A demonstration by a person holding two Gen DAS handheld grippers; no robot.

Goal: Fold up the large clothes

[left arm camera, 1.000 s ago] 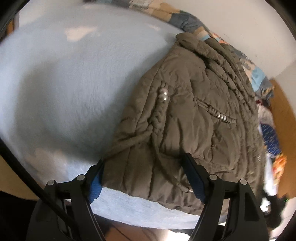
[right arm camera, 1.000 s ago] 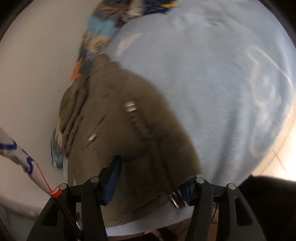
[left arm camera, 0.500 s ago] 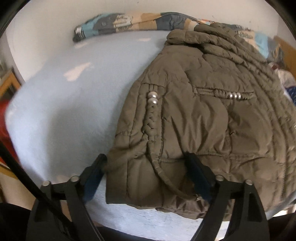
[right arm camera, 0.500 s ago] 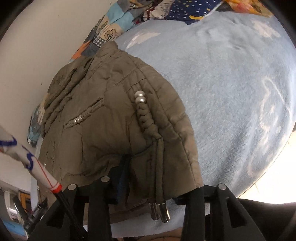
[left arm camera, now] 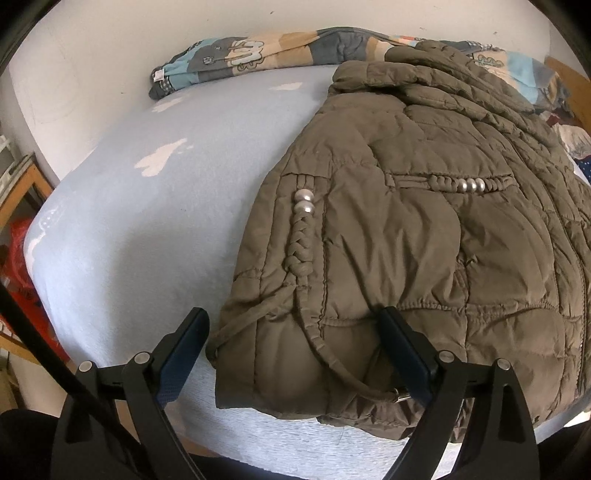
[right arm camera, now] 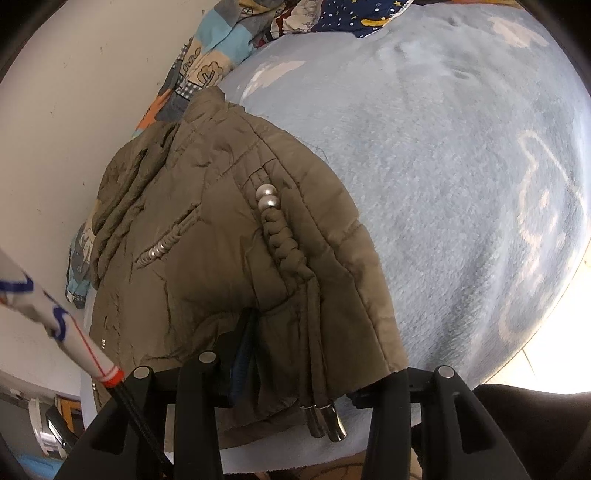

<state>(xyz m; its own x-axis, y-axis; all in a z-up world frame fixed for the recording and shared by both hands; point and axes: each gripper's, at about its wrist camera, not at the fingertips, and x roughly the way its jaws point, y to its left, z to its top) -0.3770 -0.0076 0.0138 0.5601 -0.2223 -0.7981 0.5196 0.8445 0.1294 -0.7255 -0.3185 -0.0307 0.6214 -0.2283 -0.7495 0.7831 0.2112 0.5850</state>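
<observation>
An olive quilted jacket (left arm camera: pixel 406 240) lies on a bed under a light blue blanket (left arm camera: pixel 147 221), its hem toward me. My left gripper (left arm camera: pixel 291 317) straddles the hem's left corner and its jaws are opening. The left pad (left arm camera: pixel 184 347) stands apart from the cloth, while the right finger (left arm camera: pixel 402 347) is sunk in a fold. In the right wrist view the jacket (right arm camera: pixel 207 258) drapes over my right gripper (right arm camera: pixel 317 354). That gripper is shut on the hem, with its blue pad (right arm camera: pixel 243 350) pressed into the cloth and its other finger hidden beneath. Two metal cord ends (right arm camera: pixel 325 421) dangle below.
A patchwork quilt (left arm camera: pixel 258 51) lies along the white wall behind the jacket. Patterned clothes (right arm camera: pixel 351 14) are heaped at the far end of the bed. A wooden shelf (left arm camera: pixel 22 184) and something red (left arm camera: pixel 22 258) stand left of the bed. A white, blue-marked pole (right arm camera: pixel 55 321) crosses the right view.
The left jaws have spread wider and that view has rolled level. The right jaws have closed in on the hem, which now hangs over them.
</observation>
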